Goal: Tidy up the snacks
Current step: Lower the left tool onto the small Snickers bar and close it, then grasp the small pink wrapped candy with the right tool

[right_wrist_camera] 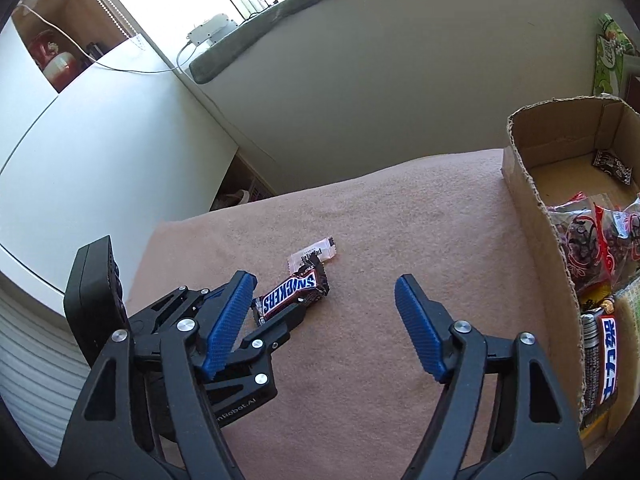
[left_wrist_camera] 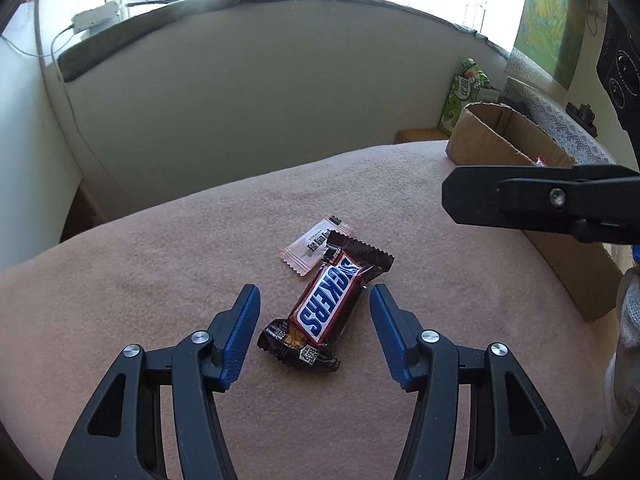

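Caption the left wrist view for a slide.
Left gripper open, fingers either side of a Snickers bar on pink cloth.

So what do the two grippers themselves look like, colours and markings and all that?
Both look alike: the left gripper and right gripper have black plastic frames with cut-out arms, silver round rivets at the joints, and blue ribbed pads on the fingers. The left one's body carries small pale lettering ending in "Robot.AI". No cables or sleeves show.

SNICKERS on candy bar wrapper (left_wrist_camera: 328,304), "Robot.AI" on left tool (right_wrist_camera: 280,300)
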